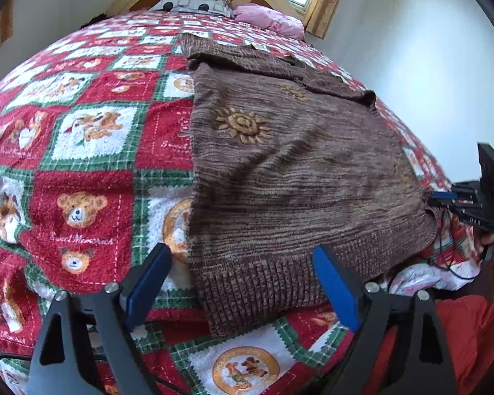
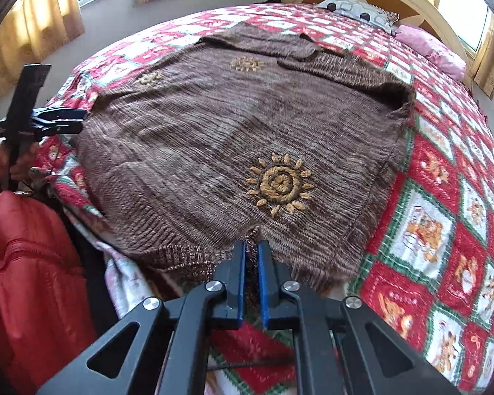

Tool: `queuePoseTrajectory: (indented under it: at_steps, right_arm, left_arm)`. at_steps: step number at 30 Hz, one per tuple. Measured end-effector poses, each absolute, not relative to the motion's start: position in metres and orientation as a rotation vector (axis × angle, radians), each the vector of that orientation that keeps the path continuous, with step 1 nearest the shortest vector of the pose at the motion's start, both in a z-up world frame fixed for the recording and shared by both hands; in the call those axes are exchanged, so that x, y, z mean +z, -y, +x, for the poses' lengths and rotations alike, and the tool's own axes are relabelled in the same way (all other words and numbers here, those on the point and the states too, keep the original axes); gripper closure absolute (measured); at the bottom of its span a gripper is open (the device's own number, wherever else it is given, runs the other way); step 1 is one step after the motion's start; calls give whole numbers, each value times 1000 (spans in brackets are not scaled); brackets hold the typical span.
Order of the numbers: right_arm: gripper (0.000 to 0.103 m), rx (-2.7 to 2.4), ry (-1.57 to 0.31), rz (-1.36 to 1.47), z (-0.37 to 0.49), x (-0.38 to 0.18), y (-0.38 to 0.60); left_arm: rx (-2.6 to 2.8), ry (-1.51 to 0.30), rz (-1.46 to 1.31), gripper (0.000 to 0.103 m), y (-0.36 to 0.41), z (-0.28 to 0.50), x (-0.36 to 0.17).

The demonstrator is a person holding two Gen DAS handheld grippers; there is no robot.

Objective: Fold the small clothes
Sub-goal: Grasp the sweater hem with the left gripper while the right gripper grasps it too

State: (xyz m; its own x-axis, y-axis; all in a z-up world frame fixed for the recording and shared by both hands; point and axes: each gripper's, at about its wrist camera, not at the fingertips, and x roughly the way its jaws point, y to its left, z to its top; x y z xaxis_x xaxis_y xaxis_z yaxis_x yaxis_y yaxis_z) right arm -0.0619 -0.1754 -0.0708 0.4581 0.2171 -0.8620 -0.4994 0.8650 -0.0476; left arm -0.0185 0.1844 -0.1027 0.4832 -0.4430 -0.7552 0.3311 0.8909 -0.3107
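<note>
Two grippers work the brown knitted sweater with sun embroidery (image 2: 233, 138), spread on the bed's red teddy-bear quilt (image 1: 82, 171). The right gripper (image 2: 251, 256) pinches its ribbed hem; the left gripper (image 1: 240, 273) hovers with jaws wide at the other corner. Folding has barely begun, I'd say: the left must grip next.

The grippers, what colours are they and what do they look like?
Both grippers, left and right, have flat blue finger pads on black angular arms with triangle cut-outs and round silver bolts. Thin black cables run from the right one. The person wears a puffy red sleeve.
</note>
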Motion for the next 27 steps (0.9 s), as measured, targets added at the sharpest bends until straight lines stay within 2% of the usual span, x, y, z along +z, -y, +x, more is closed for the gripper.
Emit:
queuePoseTrajectory:
  at_steps: [6, 7, 8, 9, 10, 11, 20, 27]
  right_arm:
    - [97, 400, -842, -159, -80, -34, 197]
    - [97, 382, -819, -135, -80, -30, 201]
    - [97, 369, -801, -114, -79, -28, 203]
    - [97, 365, -794, -101, -78, -27, 204]
    - [97, 362, -790, -90, -76, -27, 205]
    - [97, 358, -791, -89, -74, -27, 204]
    - [97, 331, -783, -56, -62, -24, 207]
    - [97, 284, -766, 123, 14, -5, 242]
  left_arm:
    - [-499, -973, -208, 15, -192, -14, -103]
    - [-513, -970, -220, 23, -191, -13, -102]
    - [-536, -983, -228, 39, -189, -12, -102]
    - [-550, -998, -228, 49, -186, -11, -102]
    - [-558, -1019, -231, 73, -184, -9, -103]
    - [-574, -1048, -247, 92, -182, -7, -105]
    - [-563, -1052, -375, 94, -189, 5, -86]
    - [-527, -1001, -375, 93, -178, 70, -44]
